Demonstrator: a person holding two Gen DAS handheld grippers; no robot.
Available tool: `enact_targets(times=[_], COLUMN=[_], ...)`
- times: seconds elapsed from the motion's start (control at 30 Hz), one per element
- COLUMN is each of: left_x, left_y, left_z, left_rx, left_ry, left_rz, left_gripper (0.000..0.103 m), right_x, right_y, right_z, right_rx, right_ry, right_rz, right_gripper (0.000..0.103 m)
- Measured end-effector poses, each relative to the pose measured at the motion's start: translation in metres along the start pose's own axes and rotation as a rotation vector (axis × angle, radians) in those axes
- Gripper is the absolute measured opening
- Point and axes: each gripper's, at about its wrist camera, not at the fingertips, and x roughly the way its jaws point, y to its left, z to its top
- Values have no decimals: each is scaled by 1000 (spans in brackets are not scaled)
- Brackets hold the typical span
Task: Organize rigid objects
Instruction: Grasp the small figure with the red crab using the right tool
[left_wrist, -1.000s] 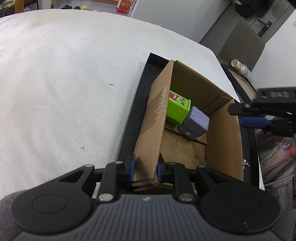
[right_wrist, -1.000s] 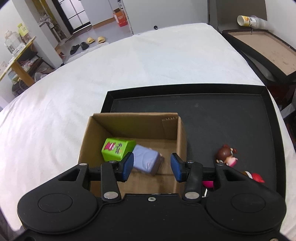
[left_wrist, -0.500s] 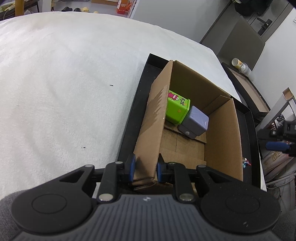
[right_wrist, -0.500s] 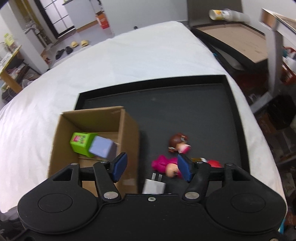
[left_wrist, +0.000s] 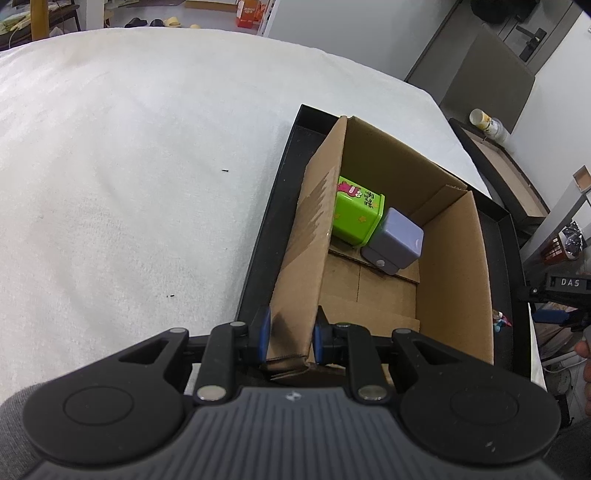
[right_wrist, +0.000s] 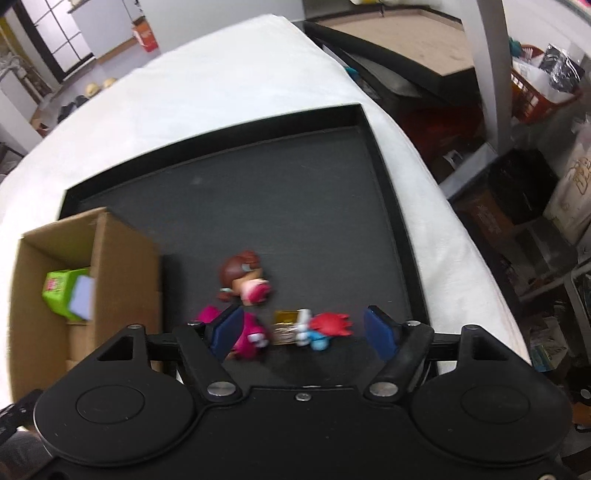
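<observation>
My left gripper (left_wrist: 290, 338) is shut on the near left wall of an open cardboard box (left_wrist: 454, 280) that stands in a black tray (left_wrist: 275, 225). Inside the box lie a green tin (left_wrist: 356, 214) and a lilac block (left_wrist: 397, 243). In the right wrist view the box (right_wrist: 125, 251) is at the left. My right gripper (right_wrist: 304, 332) hovers over small toys on the tray (right_wrist: 295, 192), its jaws opening with nothing pressed between them: a brown-haired doll (right_wrist: 243, 277), a pink figure (right_wrist: 255, 332), a small gold box (right_wrist: 285, 325) and a red and blue figure (right_wrist: 328, 326).
The tray lies on a white cloth-covered table (left_wrist: 129, 166) whose right edge drops off close to the tray. A second tray with a cardboard sheet (right_wrist: 413, 40) stands beyond it. Bags and boxes (right_wrist: 554, 192) crowd the floor at the right.
My right gripper has swung from above the box to the right and lower, over the toys, and its jaws have widened. The left gripper has kept its hold on the box wall.
</observation>
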Motion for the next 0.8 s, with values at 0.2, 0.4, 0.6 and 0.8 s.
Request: enact_targets(times=[0.2,0.4,0.6,0.8], left_x=[2,4,3,2], left_y=[-3,-9,-12,-15], left_z=[1,2,2,2], left_rx=[11,20,23,32], left_ry=[-2,5,4,0], left_rz=[23,50,70,82], left_gripper=[20,20,20,20], right_x=[32,47,61,56], right_y=[-12,-16,-10,-1], right_z=[-4,-4,-8,-11], right_rx=[-21,-13,-49,-120], right_ry=[51,46,67,41], right_rz=[4,35,53,13], right_gripper=[87,87,79,60])
